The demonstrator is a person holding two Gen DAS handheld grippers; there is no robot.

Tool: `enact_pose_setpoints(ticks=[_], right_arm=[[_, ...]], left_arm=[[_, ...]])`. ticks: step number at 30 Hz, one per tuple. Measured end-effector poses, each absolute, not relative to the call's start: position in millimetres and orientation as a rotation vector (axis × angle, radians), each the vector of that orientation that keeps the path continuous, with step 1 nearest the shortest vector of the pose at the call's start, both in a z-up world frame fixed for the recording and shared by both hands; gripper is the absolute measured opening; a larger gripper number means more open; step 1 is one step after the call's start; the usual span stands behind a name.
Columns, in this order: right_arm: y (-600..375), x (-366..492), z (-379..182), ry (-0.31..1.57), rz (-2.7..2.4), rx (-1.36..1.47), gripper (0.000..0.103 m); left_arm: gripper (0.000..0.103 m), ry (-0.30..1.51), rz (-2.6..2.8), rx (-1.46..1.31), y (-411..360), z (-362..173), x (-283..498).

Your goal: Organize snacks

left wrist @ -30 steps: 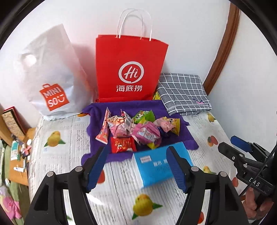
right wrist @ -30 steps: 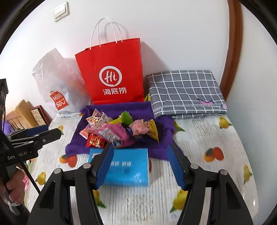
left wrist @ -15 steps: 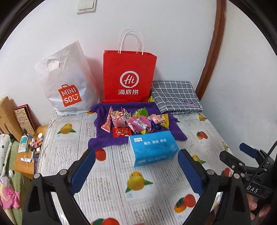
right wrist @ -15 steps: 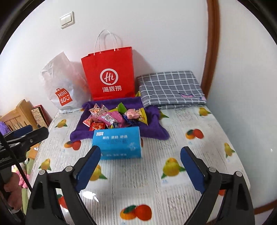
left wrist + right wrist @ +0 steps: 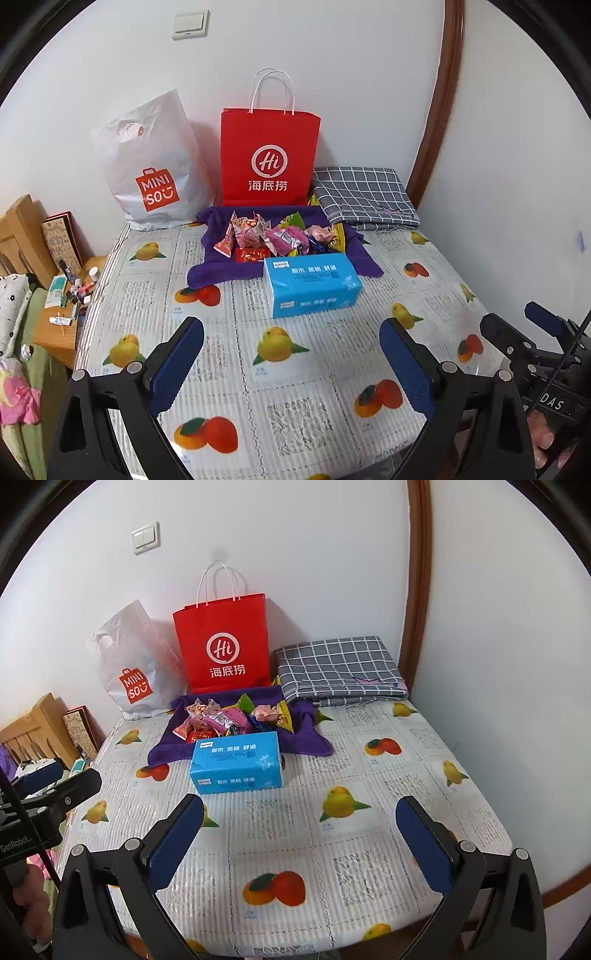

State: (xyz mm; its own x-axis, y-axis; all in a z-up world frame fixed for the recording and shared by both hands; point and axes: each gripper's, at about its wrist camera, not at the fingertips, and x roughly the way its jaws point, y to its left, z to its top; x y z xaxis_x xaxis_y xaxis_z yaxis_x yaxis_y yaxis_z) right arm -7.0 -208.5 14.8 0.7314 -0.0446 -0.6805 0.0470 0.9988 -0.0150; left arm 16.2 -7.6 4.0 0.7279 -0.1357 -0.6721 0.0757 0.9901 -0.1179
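Two claws, left and right, jaws just spread wide, empty, one blue tissue box, two bags, one snack heap.

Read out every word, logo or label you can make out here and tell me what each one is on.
"MINISO": white plastic bag.
"Hi" and "海底捞": red paper bag.
"DAS": right claw.
"GenRobot": left claw.
Blue tissue box: white print too blurred to read.
Snack packets: print too small.

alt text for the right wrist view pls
A blue tissue box sits on a fruit-print table before snack packets piled on a purple cloth; the open right claw is empty.
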Motion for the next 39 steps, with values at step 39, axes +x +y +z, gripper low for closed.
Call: enact_pose_setpoints(ticks=[39], right_arm=[[-212,-53,23,0.702,-0.047,0.007,0.102]], left_arm=[[0.096,0.706,-0.132,-0.074,-19,13,-22]])
